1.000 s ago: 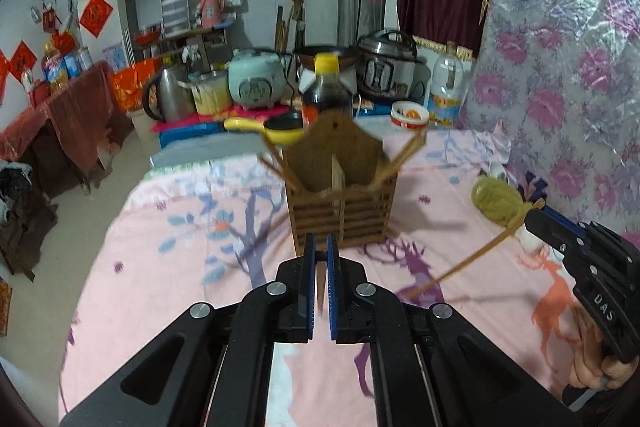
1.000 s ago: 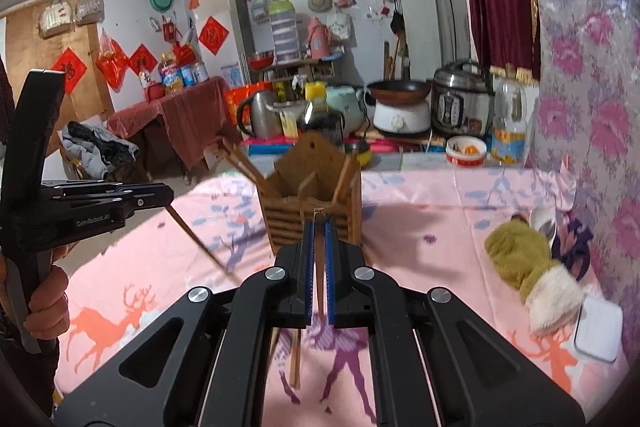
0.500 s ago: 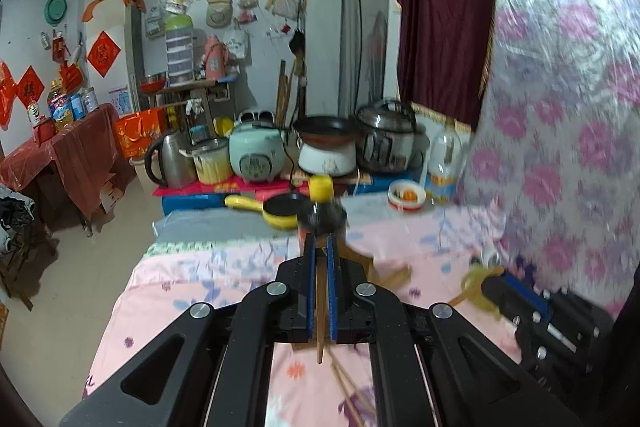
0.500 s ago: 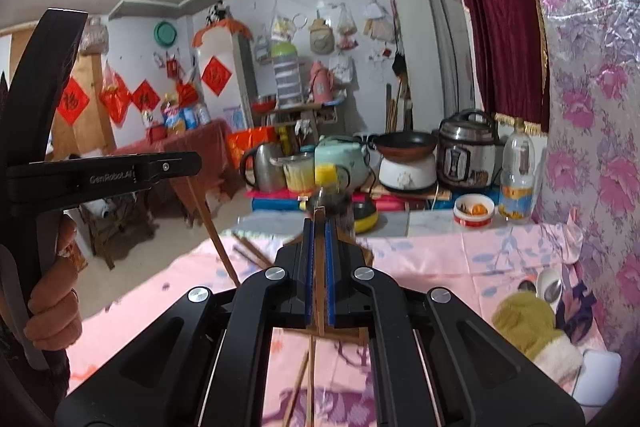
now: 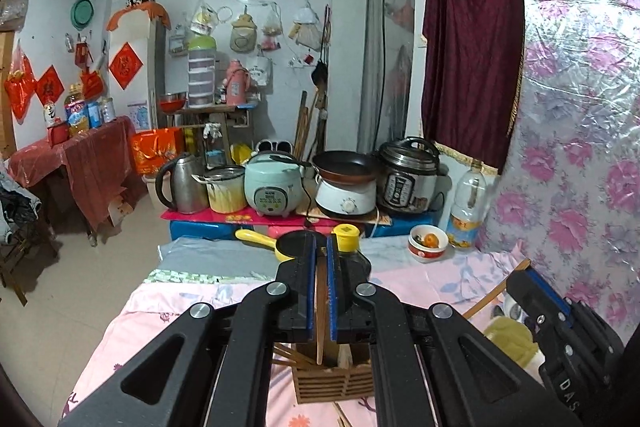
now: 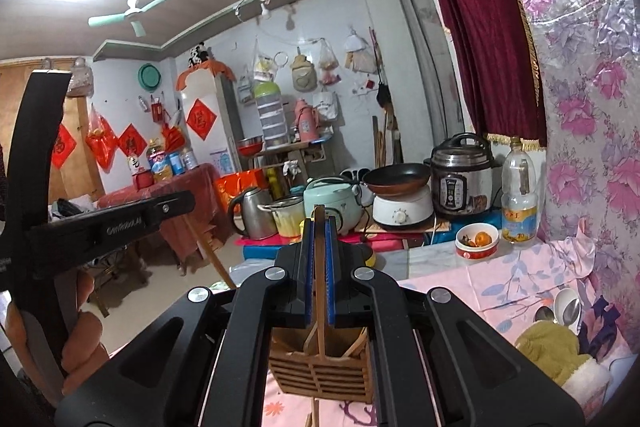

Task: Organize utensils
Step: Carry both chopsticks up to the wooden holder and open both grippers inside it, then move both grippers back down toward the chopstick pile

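Note:
A slatted wooden utensil holder stands on the pink tablecloth, with several chopsticks leaning in it. My left gripper is shut on one wooden chopstick, which hangs down with its lower end over the holder. My right gripper is shut on another chopstick that points down into the holder's top. In the left wrist view the right gripper shows at the right with its chopstick. In the right wrist view the left gripper shows at the left, held by a hand.
A yellow-green mitten and white spoons lie at the table's right. A bowl with an orange, a plastic bottle, a yellow-capped sauce bottle and a yellow-handled pan stand behind. Cookers and a kettle line the back.
Both grippers rose, each keeping its chopstick. The holder, at mid-frame a second ago, now sits low in both views beneath the jaws.

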{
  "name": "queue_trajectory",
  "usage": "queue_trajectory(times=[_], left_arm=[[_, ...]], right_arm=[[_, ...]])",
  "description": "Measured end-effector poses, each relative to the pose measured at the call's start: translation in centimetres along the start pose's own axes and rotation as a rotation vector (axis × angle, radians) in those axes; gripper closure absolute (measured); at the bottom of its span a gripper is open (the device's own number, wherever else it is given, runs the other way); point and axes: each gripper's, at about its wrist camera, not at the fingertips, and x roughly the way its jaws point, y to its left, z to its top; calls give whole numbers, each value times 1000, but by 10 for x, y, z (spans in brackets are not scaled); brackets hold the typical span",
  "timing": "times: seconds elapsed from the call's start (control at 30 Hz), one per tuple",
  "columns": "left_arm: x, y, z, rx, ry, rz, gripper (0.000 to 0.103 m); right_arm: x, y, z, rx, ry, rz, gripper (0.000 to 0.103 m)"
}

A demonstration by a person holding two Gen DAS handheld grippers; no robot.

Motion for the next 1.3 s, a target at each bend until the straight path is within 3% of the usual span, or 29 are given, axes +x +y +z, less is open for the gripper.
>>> queue_trajectory(times=[0.37, 0.53, 0.63, 0.67, 0.7, 0.73, 0.87, 0.93, 1.1, 1.27, 1.3], left_arm=[[33, 4, -15, -29, 16, -24, 97], [52, 10, -32, -43, 65, -30, 97], [66, 14, -47, -53, 114, -35, 96], [69, 17, -51, -58, 127, -32, 87], [74, 22, -56, -73, 148, -28, 64], [76, 25, -57, -82, 156, -26, 55], [72, 38, -57, -123, 157, -73, 38], [66, 42, -57, -136, 140, -69, 17], [54, 43, -56, -121, 114, 0, 6], [50, 44, -58, -115, 130, 31, 6], [50, 44, -60, -109, 135, 45, 6]], right_arm=[[25, 0, -7, -5, -44, -15, 97], [54, -1, -23, -35, 17, -30, 97], [75, -1, -36, -47, 112, -11, 96], [77, -1, -39, -50, 125, -12, 94], [78, -1, -41, -47, 124, -19, 91], [78, -2, -41, -46, 124, -25, 91], [74, -3, -41, -45, 121, -34, 89], [71, -4, -41, -46, 124, -43, 85], [63, -7, -38, -38, 113, -57, 66], [54, -9, -37, -25, 113, -58, 59], [54, -9, -37, -27, 110, -60, 53]])
